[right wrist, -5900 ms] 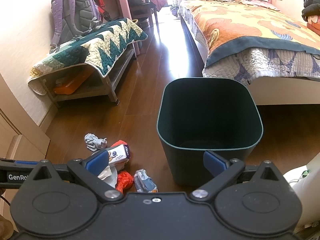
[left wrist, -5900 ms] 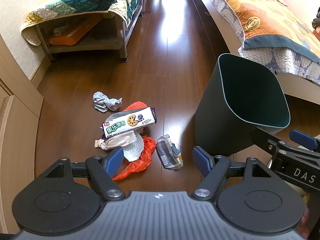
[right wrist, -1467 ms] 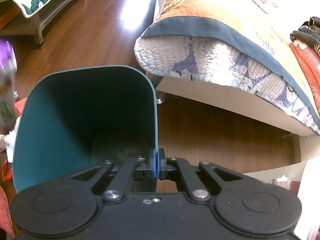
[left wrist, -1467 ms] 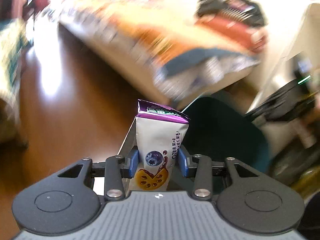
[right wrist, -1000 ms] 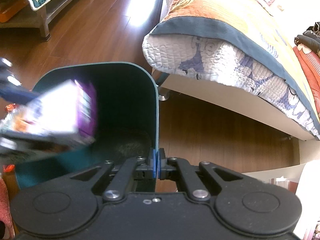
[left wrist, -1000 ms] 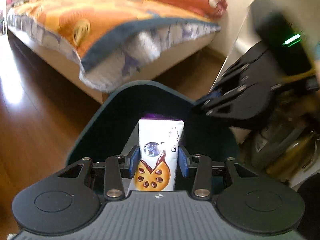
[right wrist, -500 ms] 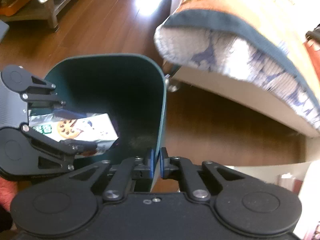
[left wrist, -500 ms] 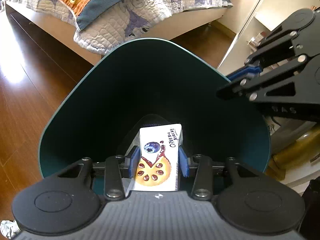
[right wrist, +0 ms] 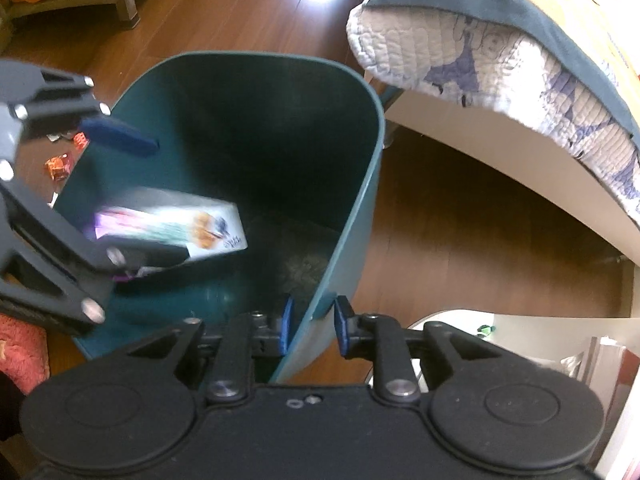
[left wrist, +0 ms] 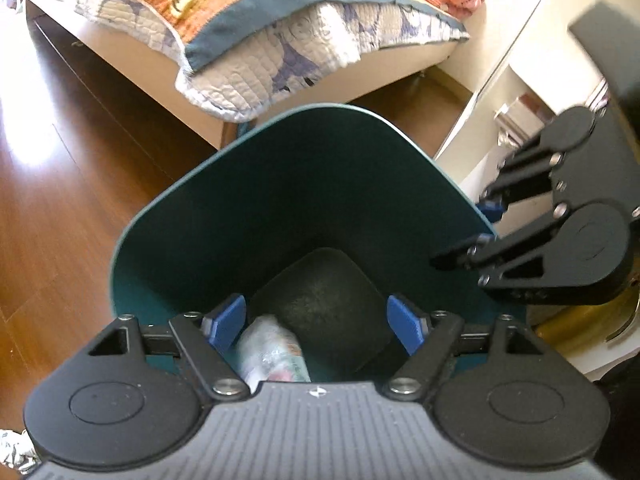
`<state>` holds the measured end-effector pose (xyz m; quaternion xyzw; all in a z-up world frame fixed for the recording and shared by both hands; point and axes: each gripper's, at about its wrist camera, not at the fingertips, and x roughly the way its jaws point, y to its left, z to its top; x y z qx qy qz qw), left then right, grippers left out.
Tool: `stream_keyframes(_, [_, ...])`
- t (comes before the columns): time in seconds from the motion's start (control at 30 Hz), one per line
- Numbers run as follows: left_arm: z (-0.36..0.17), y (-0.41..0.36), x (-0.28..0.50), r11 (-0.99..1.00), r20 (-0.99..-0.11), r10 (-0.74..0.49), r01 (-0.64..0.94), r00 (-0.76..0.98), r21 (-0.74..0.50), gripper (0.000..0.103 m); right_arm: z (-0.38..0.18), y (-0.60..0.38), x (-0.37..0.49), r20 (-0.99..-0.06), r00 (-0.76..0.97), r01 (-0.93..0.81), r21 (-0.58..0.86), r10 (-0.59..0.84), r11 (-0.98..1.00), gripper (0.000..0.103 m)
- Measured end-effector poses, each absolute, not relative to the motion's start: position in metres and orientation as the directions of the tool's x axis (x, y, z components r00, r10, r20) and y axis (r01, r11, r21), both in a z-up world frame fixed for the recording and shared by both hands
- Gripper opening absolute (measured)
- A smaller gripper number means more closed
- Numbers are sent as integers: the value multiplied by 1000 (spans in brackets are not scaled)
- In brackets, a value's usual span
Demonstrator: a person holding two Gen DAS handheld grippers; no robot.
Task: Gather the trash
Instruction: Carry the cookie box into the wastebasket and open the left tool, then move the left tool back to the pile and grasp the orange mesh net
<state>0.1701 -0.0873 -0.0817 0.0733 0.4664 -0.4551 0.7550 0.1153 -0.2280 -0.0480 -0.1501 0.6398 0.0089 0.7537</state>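
Left wrist view: left gripper [left wrist: 316, 322] sits over the near rim of the dark green bin [left wrist: 192, 216], its blue pads spread wide, having just opened, with nothing pressed between them. Below the gap, the biscuit box [left wrist: 274, 354] appears blurred inside the bin near the near wall, free of both pads. The bin's dark bottom shows past it. At the bin's right edge, the right gripper [left wrist: 486, 224] straddles the rim. A bed [left wrist: 256, 40] with a quilted cover stands beyond the bin's far side on the wooden floor [left wrist: 48, 200]. A crumpled wrapper [left wrist: 14, 450] lies at the lower left corner of the view.

Right wrist view: right gripper [right wrist: 310, 326] has one blue pad on each side of the bin [right wrist: 352, 208] wall; the pads stand slightly apart from it, having just opened, gripping nothing. The biscuit box [right wrist: 176, 226], blurred and tilted, is inside the bin by its left wall, just beside the spread left gripper [right wrist: 116, 192]. Red wrappers [right wrist: 60, 164] lie on the floor [right wrist: 460, 232] outside the bin's left side.
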Motion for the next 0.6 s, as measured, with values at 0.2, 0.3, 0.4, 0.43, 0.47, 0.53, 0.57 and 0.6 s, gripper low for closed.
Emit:
stream_keyframes(0.2, [-59, -39, 176, 624, -731, -635, 724, 250, -294, 78, -64, -227, 112, -961, 175, -212, -250, -215, 945, 22])
stream_keyframes(0.3, [-56, -7, 183, 684, -730, -602, 681, 324, -262, 78, -71, -226, 111, -948, 188, -204, -293, -256, 934, 19])
stream_keyframes(0.4, [-62, 21, 191, 751, -746, -543, 621, 386, -226, 78, -74, -226, 111, -936, 203, -191, -326, -288, 926, 14])
stream_keyframes(0.43, [-66, 31, 195, 772, -753, -524, 596, 399, -221, 78, -75, -227, 111, -930, 211, -187, -341, -302, 921, 13])
stream_keyframes(0.47, [-70, 40, 199, 790, -760, -505, 574, 409, -216, 78, -76, -228, 111, -923, 226, -177, -355, -313, 918, 11])
stream_keyframes(0.53, [-82, 59, 206, 828, -776, -458, 526, 434, -194, 78, -77, -233, 112, -912, 247, -146, -371, -329, 917, 8])
stream_keyframes(0.57, [-87, 67, 209, 842, -782, -437, 508, 443, -182, 78, -78, -236, 113, -909, 254, -131, -371, -331, 919, 6])
stream_keyframes(0.6, [-93, 76, 212, 855, -790, -416, 490, 450, -171, 78, -77, -241, 115, -909, 257, -111, -365, -328, 924, 5])
